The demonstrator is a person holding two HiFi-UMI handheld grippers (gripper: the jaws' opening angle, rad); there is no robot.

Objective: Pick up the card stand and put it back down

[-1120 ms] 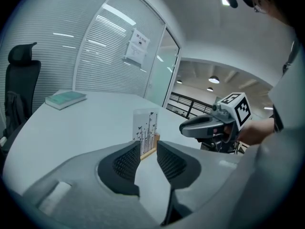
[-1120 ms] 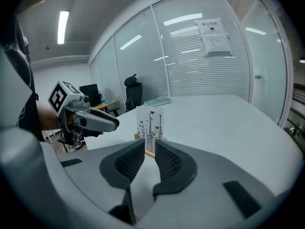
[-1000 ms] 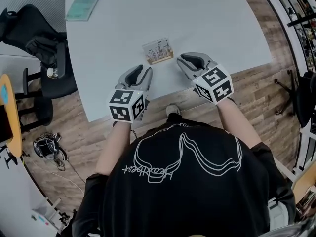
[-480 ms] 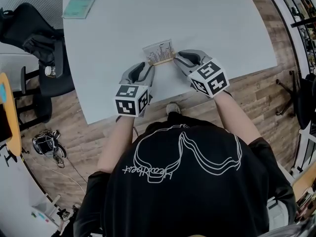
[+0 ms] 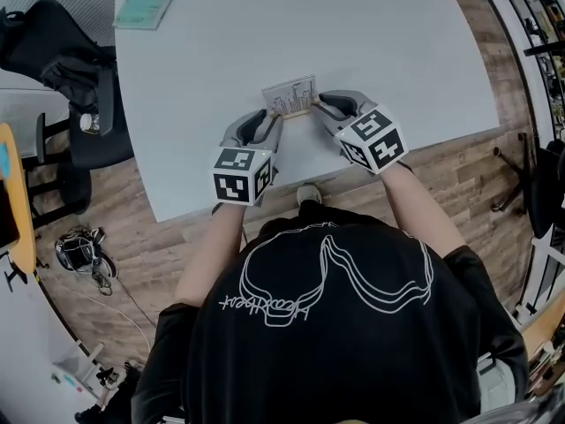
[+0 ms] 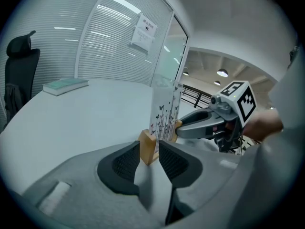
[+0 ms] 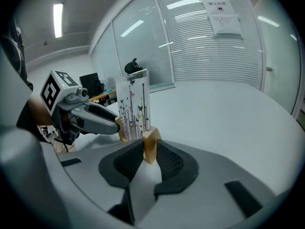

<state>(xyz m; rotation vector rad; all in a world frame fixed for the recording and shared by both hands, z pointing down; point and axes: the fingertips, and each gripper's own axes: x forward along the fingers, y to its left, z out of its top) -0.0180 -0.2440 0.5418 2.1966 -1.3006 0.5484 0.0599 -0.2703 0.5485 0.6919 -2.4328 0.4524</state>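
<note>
The card stand [image 5: 290, 95] is a clear card printed with plants and butterflies [image 6: 164, 111] in a wooden base, upright on the white table [image 5: 380, 34]. My left gripper [image 5: 271, 118] is at its left end, and the pads touch both sides of the wooden base end [image 6: 148, 147]. My right gripper [image 5: 321, 105] is at the opposite end. Its jaws are closing with the other wooden end [image 7: 149, 144] between them, and the pads touch the wood. Each gripper view shows the other gripper across the stand [image 7: 133, 106]. Whether the base has left the table cannot be told.
A teal book [image 5: 146, 3] lies at the table's far left corner. A black office chair [image 5: 62, 60] stands left of the table. The table's near edge [image 5: 221, 203] runs just behind both grippers. Glass walls with blinds [image 7: 209, 46] surround the room.
Both grippers moved forward and inward from either side of the stand. Its two wooden ends now sit between their pads; a second ago both were clear of it.
</note>
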